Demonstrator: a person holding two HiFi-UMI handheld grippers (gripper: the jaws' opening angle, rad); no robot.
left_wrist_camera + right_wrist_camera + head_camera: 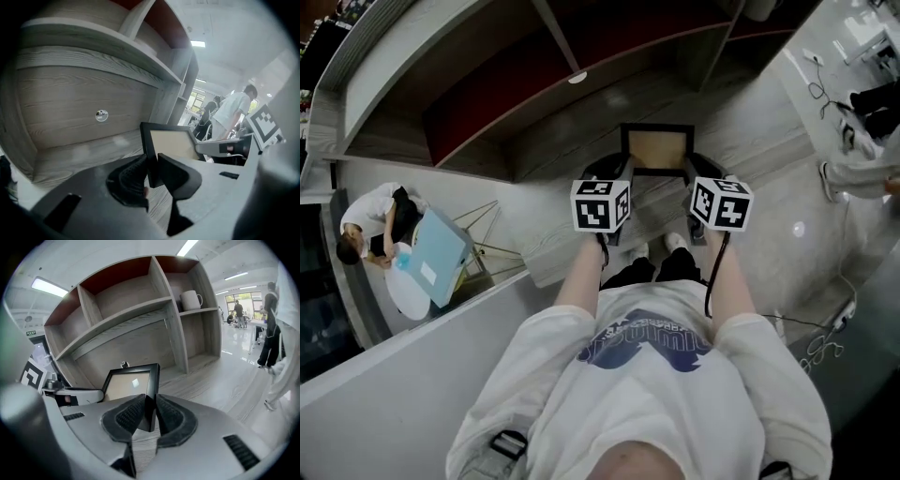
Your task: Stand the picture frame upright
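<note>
Head view: the left claw [622, 171] and the right claw [691, 171] each pinch one side edge of the black picture frame [656, 150].

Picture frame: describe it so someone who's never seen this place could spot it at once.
Find the big grey wooden shelf unit with red back panels. By its low ledge, the left gripper and right gripper clamp the picture frame by its side edges. It is flat and black-rimmed with a plain tan middle, unlike the white mug on a shelf above.
</note>
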